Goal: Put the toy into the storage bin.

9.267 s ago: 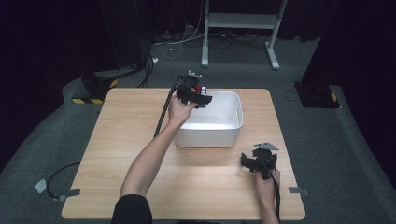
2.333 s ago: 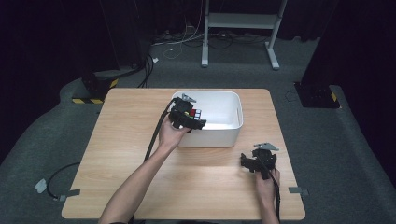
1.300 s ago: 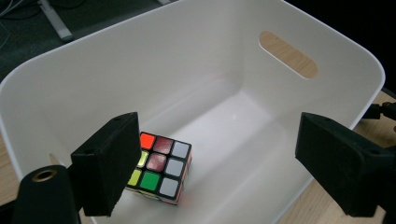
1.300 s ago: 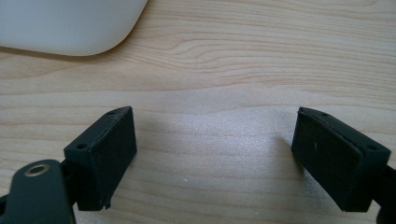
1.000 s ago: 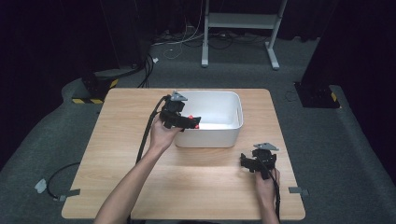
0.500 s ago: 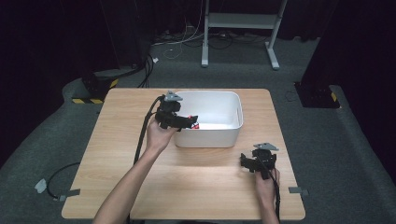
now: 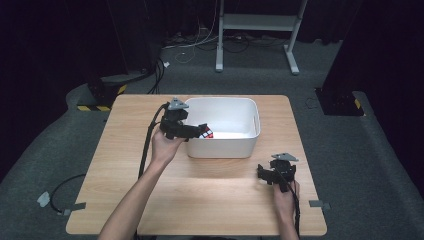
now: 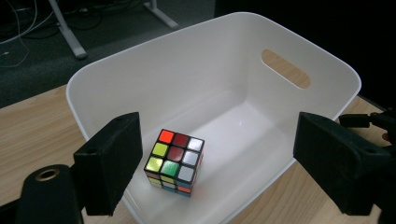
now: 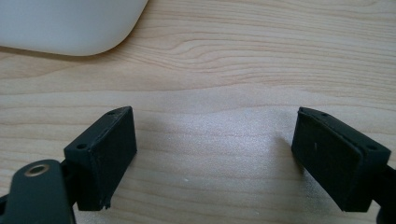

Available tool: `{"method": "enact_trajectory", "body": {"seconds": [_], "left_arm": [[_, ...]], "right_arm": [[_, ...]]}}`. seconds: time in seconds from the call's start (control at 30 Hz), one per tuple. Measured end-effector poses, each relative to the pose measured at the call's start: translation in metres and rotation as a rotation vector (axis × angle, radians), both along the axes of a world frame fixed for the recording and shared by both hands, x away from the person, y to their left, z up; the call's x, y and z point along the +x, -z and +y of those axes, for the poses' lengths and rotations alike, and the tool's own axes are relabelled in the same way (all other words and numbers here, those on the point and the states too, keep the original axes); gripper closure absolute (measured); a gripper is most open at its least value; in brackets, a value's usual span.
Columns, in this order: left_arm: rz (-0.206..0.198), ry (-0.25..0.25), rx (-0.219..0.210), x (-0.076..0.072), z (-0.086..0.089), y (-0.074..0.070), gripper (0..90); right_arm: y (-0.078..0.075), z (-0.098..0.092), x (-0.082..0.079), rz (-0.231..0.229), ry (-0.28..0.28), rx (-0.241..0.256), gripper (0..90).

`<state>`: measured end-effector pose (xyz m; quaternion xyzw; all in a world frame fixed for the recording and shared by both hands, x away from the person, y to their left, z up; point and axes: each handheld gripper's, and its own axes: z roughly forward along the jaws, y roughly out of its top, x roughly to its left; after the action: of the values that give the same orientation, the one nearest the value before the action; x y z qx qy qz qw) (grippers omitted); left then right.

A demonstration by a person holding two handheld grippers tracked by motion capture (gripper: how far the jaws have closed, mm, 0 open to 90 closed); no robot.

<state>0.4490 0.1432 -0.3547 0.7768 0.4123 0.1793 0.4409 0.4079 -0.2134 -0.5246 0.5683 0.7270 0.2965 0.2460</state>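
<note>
White plastic bin (image 7: 245, 142) mid-table, and the puzzle cube (image 8: 174, 161) sits on its floor near the left wall, free of any grip. Your left gripper (image 7: 200, 132) hangs over that rim, jaws spread wide around nothing. Your right gripper (image 7: 267, 174) rests low on the wooden table (image 7: 125, 165), jaws apart, empty.

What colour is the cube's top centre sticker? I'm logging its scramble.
Dark red, clearest in the left gripper view on the multicoloured puzzle cube in the white plastic tub.
</note>
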Motion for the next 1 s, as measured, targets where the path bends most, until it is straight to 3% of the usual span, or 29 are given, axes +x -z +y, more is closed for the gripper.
{"method": "enact_trajectory", "body": {"seconds": [1.0], "left_arm": [[-0.004,-0.003,-0.029,-0.018,0.018,-0.004,16.2]], "right_arm": [[0.0,0.0,0.0,0.0,0.0,0.0,13.9]]}}
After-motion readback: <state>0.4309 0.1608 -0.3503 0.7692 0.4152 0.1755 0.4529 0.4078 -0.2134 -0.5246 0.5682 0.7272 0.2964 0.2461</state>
